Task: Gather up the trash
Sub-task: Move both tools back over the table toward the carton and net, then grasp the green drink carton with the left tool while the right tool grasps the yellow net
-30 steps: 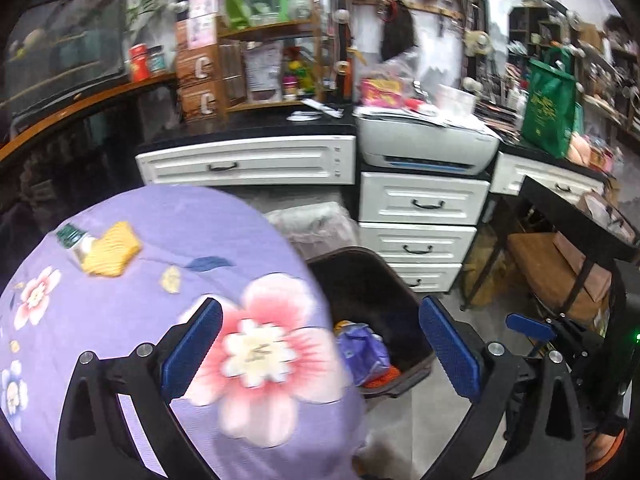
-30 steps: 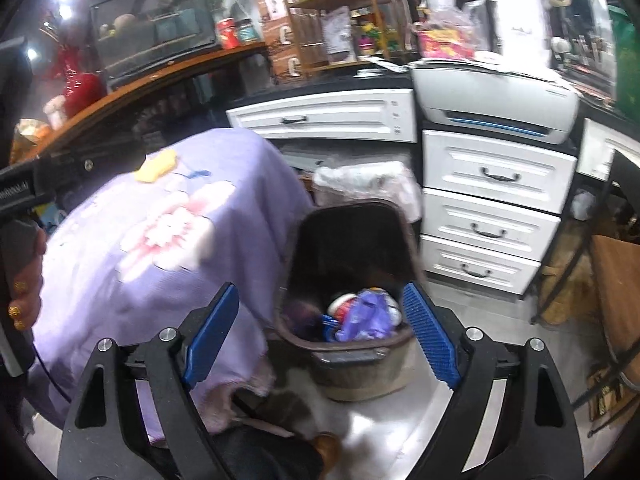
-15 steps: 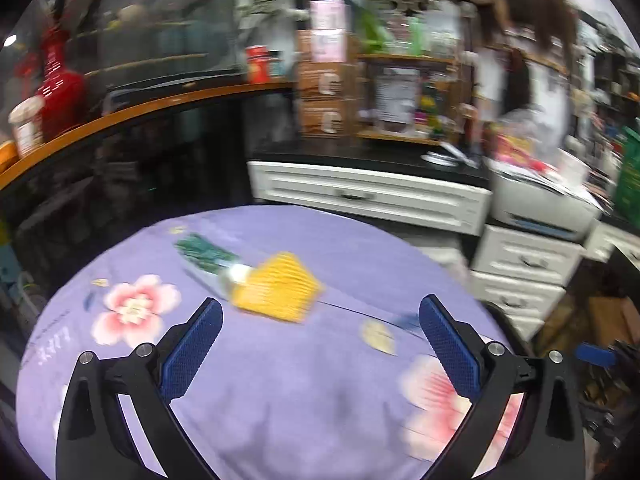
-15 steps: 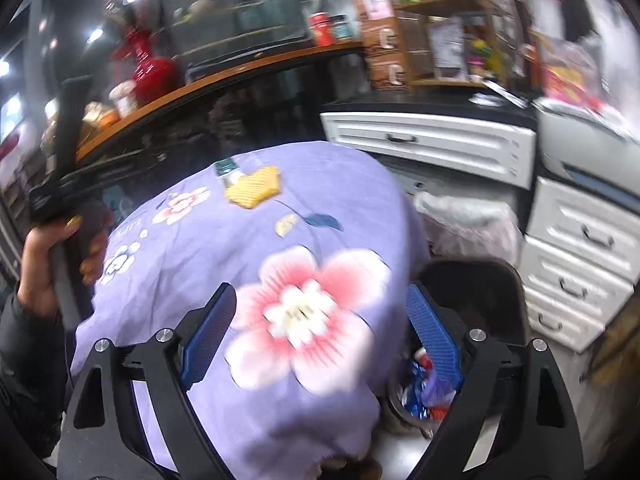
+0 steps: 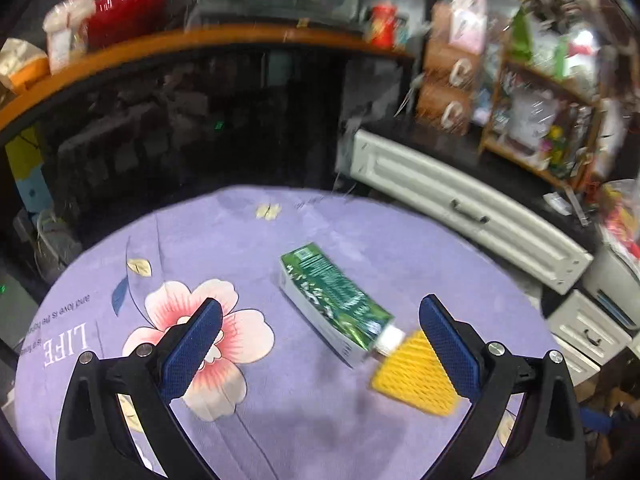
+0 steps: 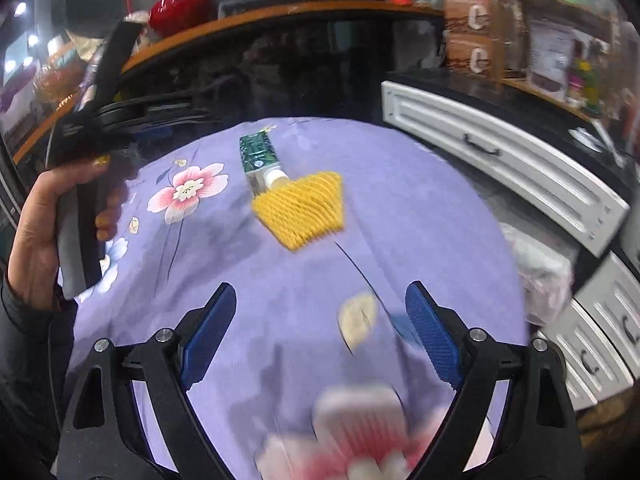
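A round desk (image 5: pixel 224 240) draped in a purple flowered cloth carries two pieces of trash. A green-and-white carton (image 5: pixel 330 300) lies on its side near the middle of the desk, its white cap end touching a yellow ribbed piece (image 5: pixel 416 376), possibly a knitted or corrugated wrapper; motion blur makes it hard to name. In the right wrist view the same carton (image 6: pixel 258 160) and yellow piece (image 6: pixel 304 208) lie toward the far edge of the desk.

The left tool (image 5: pixel 320 348) hangs over the desk with its blue pads wide apart and nothing between them; its right-side pad sits just beside the yellow piece in the view. A hand (image 6: pixel 44 232) grips its handle at the desk's left edge. The right tool (image 6: pixel 320 332) also stands wide apart and empty above the near part of the cloth, well apart from the trash.

White drawers (image 6: pixel 500 164) stand beyond the desk's right edge.
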`<state>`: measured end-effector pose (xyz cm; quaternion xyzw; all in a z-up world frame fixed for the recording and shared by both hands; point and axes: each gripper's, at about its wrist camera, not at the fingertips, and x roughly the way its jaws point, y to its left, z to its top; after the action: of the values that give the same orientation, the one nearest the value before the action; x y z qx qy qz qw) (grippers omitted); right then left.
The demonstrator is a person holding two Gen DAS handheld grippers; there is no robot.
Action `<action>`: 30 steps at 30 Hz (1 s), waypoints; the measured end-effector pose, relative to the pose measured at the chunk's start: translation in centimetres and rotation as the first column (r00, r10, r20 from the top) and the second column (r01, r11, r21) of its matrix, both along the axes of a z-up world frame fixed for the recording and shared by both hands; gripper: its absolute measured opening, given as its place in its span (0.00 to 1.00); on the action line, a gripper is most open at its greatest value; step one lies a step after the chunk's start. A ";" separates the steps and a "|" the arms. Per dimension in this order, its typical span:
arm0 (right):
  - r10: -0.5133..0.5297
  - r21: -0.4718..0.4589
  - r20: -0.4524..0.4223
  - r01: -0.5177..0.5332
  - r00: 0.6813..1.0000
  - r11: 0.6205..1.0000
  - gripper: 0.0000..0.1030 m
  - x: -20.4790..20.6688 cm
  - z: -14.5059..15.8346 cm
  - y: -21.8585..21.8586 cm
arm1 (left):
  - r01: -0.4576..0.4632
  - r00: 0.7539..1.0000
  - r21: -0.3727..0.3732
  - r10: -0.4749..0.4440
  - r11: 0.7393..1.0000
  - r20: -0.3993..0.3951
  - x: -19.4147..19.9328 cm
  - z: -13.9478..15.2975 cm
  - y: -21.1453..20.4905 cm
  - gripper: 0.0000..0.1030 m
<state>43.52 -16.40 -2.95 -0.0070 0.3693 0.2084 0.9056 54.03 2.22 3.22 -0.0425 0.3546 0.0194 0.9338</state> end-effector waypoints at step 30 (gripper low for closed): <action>0.020 -0.111 0.008 -0.019 1.000 0.994 0.83 6.3 -3.0 4.9 | 0.008 0.961 -0.052 -0.022 0.999 -0.276 8.2 -7.3 -0.8 0.47</action>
<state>49.80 -11.48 -5.92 -0.0619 0.3761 0.1962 0.9034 62.20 1.40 -4.12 -0.0602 0.4822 0.0091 0.8739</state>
